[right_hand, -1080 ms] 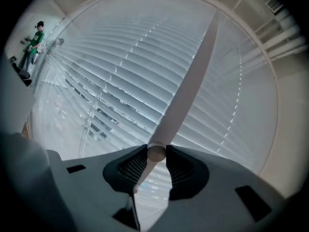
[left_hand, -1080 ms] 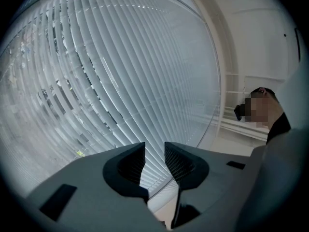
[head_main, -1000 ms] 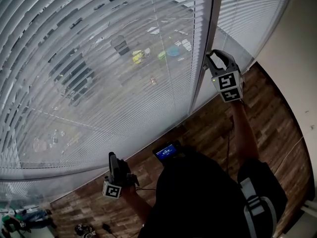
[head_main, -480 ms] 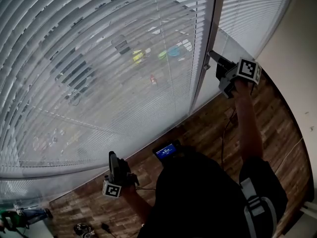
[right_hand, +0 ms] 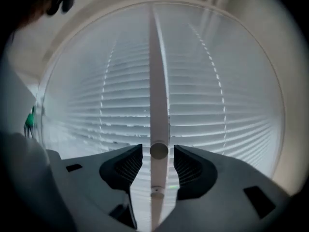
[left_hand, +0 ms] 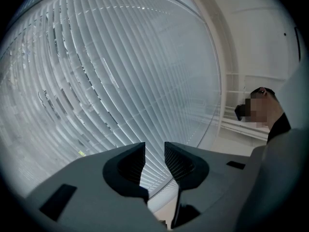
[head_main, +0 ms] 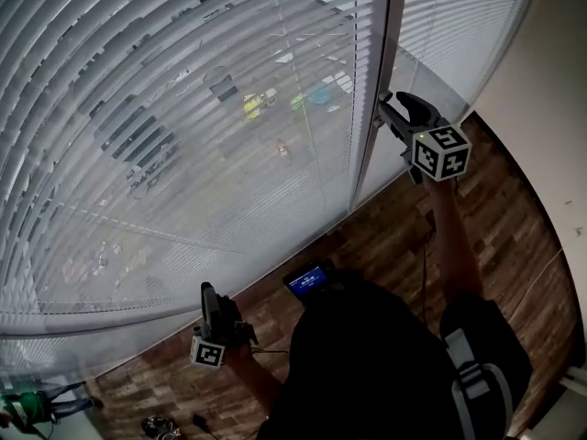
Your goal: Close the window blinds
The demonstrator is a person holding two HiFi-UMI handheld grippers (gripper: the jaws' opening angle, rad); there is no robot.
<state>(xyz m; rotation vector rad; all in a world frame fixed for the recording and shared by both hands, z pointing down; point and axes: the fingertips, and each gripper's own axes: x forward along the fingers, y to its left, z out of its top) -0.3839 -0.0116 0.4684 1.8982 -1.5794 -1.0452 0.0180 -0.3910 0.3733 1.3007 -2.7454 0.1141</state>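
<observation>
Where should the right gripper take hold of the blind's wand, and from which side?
Grip the wand just above its round lower end, coming straight from the room side. It is thin, round and hangs upright, so one pad fits on each side. The right gripper has the wand between its opening jaws, without touching it.

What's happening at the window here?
A person stands at the window blinds with a gripper in each hand. The right gripper is raised to the post between the two blinds; its jaws are opening, with a round white knob between them, pads not pressing on it. The left gripper hangs low, jaws slightly apart and empty. The slats are not fully shut: the outdoors shows through.
</observation>
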